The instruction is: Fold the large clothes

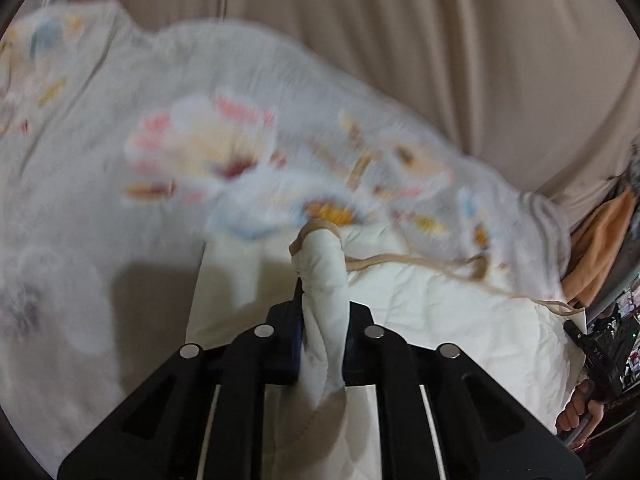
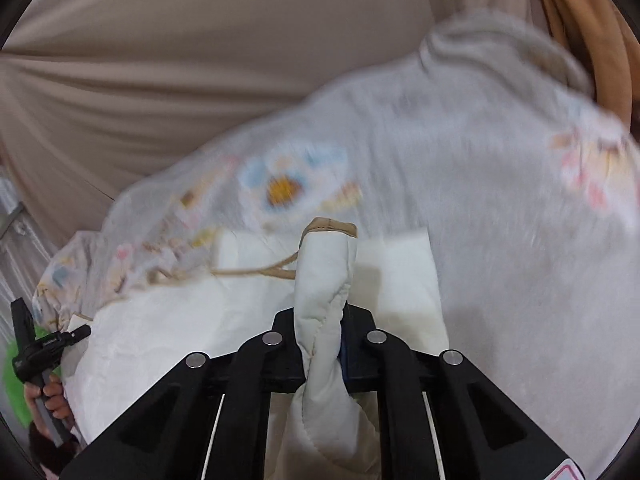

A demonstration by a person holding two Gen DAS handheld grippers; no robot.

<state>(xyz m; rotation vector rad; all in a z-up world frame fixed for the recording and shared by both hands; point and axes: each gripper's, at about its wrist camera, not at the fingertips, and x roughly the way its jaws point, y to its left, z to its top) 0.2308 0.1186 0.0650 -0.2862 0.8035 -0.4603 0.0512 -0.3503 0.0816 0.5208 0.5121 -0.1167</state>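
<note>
A large white quilt with a flower print (image 1: 208,148) and a plain cream underside (image 1: 432,312) lies over a beige sheet; it shows blurred in both views. My left gripper (image 1: 322,304) is shut on a tan-trimmed corner (image 1: 320,256) of the quilt, held up. My right gripper (image 2: 322,320) is shut on another tan-trimmed corner (image 2: 326,264), also lifted. The quilt's print side (image 2: 480,200) spreads beyond it. Each view shows the other gripper at its edge: the right one (image 1: 596,360) and the left one (image 2: 36,352), each in a hand.
The beige sheet (image 1: 440,40) covers the surface behind the quilt. An orange cloth (image 1: 604,240) lies at the right edge of the left view and top right of the right view (image 2: 580,20). Clutter sits at the far right (image 1: 628,320).
</note>
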